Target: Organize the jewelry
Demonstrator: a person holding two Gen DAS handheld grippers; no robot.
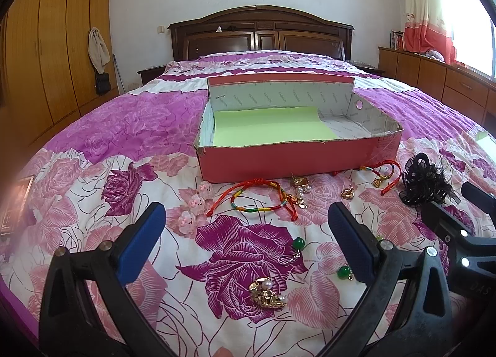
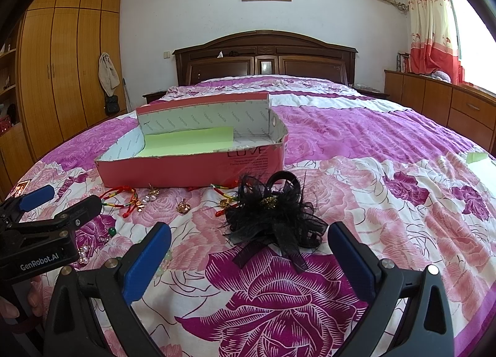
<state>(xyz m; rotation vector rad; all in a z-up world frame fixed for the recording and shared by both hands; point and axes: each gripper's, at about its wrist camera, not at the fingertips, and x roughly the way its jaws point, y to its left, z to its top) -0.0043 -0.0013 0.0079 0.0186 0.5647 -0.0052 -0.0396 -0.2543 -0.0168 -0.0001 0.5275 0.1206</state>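
**Jewelry spread on the bedspread before the box**

Jewelry lies loose on our floral bedspread (image 1: 93,115), in front of the red box (image 1: 288,161). Going left to right, we see pink pig charms (image 1: 195,205), a red-and-rainbow cord bracelet (image 1: 257,198), a gold pearl brooch (image 1: 266,293) with two green bead earrings (image 1: 344,271) nearby, and a black feather hair clip (image 2: 272,217). Our left gripper (image 1: 248,242) hovers spread wide above the brooch, holding nothing. Our right gripper (image 2: 248,257) is likewise spread, with the hair clip just beyond its fingers.
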